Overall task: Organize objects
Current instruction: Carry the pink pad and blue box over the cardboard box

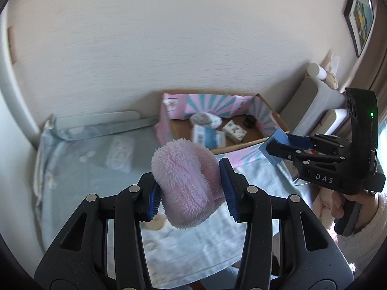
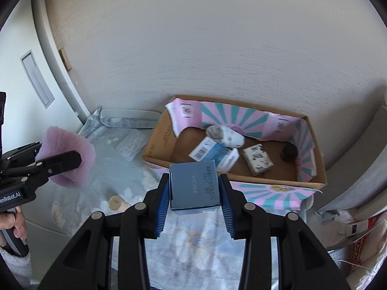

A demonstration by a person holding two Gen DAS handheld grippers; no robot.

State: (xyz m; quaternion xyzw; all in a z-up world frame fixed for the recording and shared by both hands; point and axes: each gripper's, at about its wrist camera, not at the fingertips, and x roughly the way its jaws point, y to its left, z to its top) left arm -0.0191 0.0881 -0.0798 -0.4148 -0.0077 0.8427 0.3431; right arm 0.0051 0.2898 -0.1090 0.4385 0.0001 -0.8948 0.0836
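Left gripper (image 1: 191, 188) clamped on pink plush (image 1: 186, 183); right gripper (image 2: 194, 191) clamped on blue box (image 2: 194, 184). Both loads held off the bed. Carton (image 2: 241, 178) lies ahead of and below both grippers, long axis running across the view. Right gripper is nearer, its box just short of the near wall; likely the first to drop.

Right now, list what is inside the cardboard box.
Inside the cardboard box: a rolled grey-white bundle, a blue-white barcoded pack, a patterned white packet, a small dark object. The near wall hides part of the floor.
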